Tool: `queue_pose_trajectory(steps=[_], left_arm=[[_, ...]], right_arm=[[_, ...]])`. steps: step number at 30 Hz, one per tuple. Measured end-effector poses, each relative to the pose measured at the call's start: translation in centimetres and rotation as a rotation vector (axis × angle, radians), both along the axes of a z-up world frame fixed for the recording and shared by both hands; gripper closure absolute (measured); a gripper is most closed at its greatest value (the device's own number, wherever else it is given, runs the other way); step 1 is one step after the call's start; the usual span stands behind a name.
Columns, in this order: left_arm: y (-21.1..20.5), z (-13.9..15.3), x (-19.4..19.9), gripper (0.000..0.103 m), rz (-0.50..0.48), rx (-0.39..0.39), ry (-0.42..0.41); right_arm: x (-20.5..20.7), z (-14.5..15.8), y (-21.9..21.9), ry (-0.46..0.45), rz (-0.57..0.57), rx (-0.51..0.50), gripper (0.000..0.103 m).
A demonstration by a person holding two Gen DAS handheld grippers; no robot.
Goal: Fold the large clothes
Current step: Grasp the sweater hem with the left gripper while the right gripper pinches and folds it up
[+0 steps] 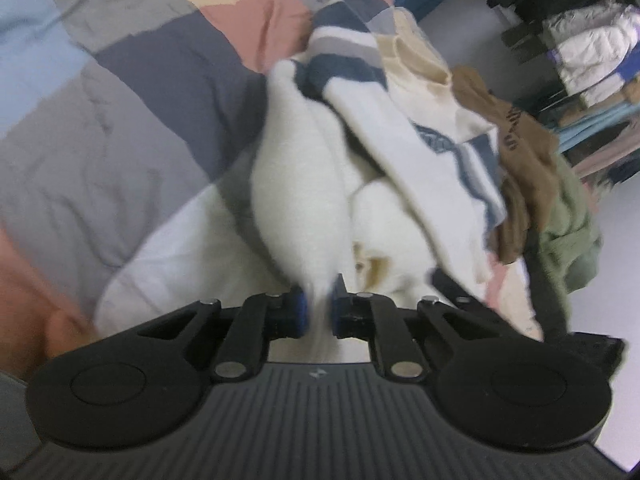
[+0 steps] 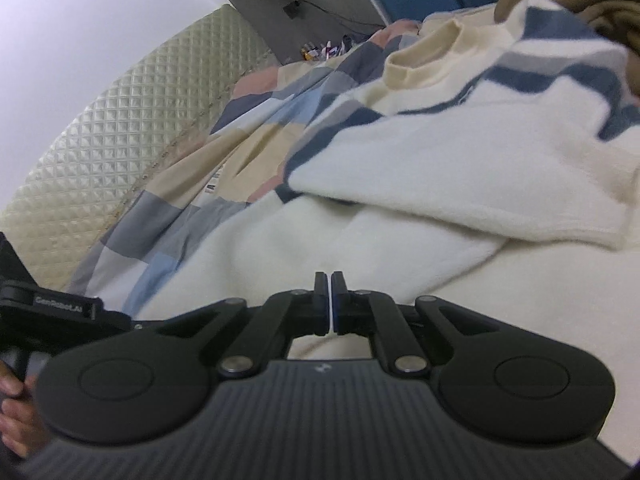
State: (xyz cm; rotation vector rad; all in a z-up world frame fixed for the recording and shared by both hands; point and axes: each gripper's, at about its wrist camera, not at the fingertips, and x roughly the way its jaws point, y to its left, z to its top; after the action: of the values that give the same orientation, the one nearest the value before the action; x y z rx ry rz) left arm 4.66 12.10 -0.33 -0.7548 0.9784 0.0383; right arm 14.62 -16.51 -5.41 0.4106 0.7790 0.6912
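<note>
Cream sweater (image 1: 304, 184) bunched on the bed (image 1: 132, 92) near its edge | left gripper (image 1: 319, 312) fingers pinching a fold | right gripper (image 2: 330, 304) fingers clenched, apparently empty | I judge it soft, floppy; grip hem or shoulders.

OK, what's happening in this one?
A person with a claw in each hand is working on a cream sweater with blue stripes on a patchwork bed cover. The left claw is shut on a bunch of its cream fabric. The right claw is shut, seemingly pinching a thin edge. Nothing looks folded yet.
</note>
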Motion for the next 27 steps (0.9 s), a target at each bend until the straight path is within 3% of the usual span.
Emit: queue_pose_trajectory(steps=[4,8,10,13,15,18,23,27], left_arm=[[0.1,-1.7,0.4,0.090,-0.002,0.012,0.042],[0.5,-3.4,0.4,0.090,0.016,-0.013,0.046],[0.9,-4.1,0.4,0.090,0.034,-0.030,0.044],[0.8,-4.6,0.6,0.090,0.051,-0.052,0.012],[0.8,-4.9,0.5,0.090,0.069,-0.075,-0.008],[1.0,-5.4,0.3,0.090,0.097,-0.124,-0.035],[1.2,-6.4,0.2,0.089,0.106,-0.170,-0.054],[1.5,-6.9,0.3,0.089,0.107,-0.201,-0.062]], right_arm=[[-1.0,0.6,-2.1,-0.003,-0.088,-0.072,0.096],[-1.8,-0.5,-6.5,0.103,-0.241,-0.043,0.095],[-2.2,-1.4,-8.7,0.163,-0.338,-0.019,0.090],[-2.7,-2.7,-11.5,0.251,-0.464,0.097,0.064],[-3.0,-3.2,-12.6,0.278,-0.538,0.130,0.034],[-3.4,-3.4,-13.7,0.295,-0.650,0.105,0.032],[-3.1,-5.3,-13.6,0.400,-0.654,0.108,0.031],[-3.1,-6.6,-13.5,0.469,-0.648,0.185,0.030]])
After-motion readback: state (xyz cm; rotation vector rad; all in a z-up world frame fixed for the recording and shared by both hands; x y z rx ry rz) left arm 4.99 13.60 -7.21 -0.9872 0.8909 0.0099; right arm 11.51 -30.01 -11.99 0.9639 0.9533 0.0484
